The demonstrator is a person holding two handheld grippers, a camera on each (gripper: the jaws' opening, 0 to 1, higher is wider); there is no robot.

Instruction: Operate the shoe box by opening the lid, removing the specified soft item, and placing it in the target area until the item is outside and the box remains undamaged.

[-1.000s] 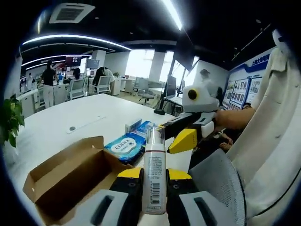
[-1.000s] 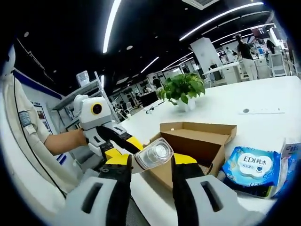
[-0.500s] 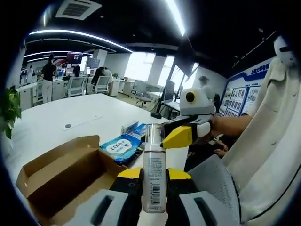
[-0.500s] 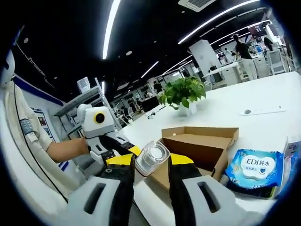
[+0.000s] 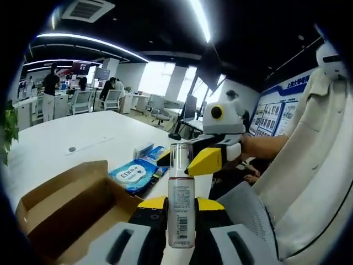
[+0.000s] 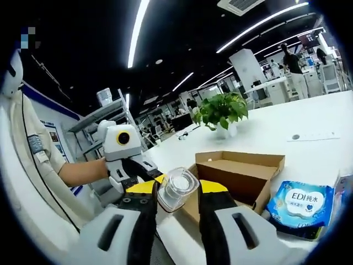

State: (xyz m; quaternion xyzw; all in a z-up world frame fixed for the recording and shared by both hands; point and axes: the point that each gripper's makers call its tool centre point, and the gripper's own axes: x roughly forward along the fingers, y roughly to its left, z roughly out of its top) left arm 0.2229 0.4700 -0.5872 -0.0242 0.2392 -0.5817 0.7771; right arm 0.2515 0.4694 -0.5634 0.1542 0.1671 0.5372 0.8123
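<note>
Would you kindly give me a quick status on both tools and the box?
Left tool shut on bottle. Right tool around bottle's cap. Box open. Wipes beside it.

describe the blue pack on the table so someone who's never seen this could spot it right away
On the big white table, find the open brown cardboard box. Right beside it lies the flat blue wipes pack, also seen in the left gripper view. It is soft and glossy, with a white oval label printed "EDI", unlike the plain stiff box next to it.

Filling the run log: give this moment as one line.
left gripper: shut on bottle | right gripper: around bottle cap, grip unclear | box: open on table | wipes pack: beside box
</note>
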